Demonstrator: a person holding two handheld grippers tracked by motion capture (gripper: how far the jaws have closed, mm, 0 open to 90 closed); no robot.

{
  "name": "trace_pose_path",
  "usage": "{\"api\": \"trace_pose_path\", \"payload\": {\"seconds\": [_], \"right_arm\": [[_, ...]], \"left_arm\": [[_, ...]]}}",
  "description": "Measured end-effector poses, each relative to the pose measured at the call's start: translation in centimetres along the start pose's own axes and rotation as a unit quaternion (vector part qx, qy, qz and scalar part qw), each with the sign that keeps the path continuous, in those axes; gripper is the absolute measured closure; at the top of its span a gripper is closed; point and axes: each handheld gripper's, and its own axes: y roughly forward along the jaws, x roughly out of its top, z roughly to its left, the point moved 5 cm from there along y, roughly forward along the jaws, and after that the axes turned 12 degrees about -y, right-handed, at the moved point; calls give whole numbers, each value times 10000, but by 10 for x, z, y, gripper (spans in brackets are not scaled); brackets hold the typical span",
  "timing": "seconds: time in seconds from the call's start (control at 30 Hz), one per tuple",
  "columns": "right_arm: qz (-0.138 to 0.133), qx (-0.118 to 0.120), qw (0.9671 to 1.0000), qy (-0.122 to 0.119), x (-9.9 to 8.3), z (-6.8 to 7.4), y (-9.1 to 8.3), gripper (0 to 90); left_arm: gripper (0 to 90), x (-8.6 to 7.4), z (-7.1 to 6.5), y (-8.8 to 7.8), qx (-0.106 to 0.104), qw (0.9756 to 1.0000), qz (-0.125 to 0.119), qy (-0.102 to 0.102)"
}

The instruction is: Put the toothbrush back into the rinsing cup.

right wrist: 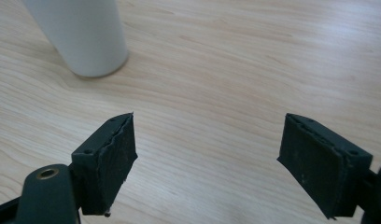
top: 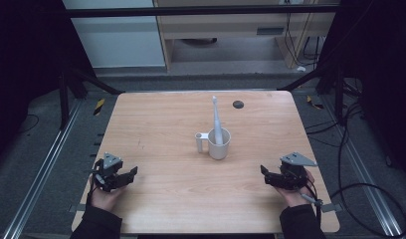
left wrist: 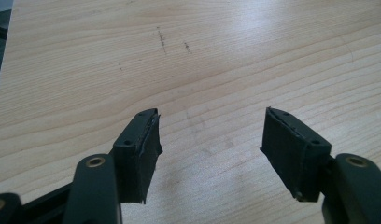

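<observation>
The left gripper (top: 133, 172) rests near the table's (top: 166, 199) front left corner, jaws spread wide with nothing between them; in the left gripper view (left wrist: 209, 140) bare wood with a few dark scratches lies ahead of the pads. The right gripper (top: 263, 171) sits near the front right edge, jaws likewise spread and empty (right wrist: 207, 154). Both point inward across the table. Between them and farther back, near the table's middle, stands a white cup (top: 219, 144) with a small side holder; a toothbrush (top: 216, 117) stands in it, leaning slightly back. The right gripper view shows the cup's base (right wrist: 81, 37) ahead and to the left, well apart from the jaws. A dark round spot (top: 238, 104) marks the far edge.
</observation>
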Motion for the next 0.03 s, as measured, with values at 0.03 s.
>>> {"api": "trace_pose_path", "payload": {"seconds": [0.03], "right_arm": [[37,-33,10000,8,-3,-2,0,186]], "left_arm": [[347,0,0,0,-1,10000,0,1]]}}
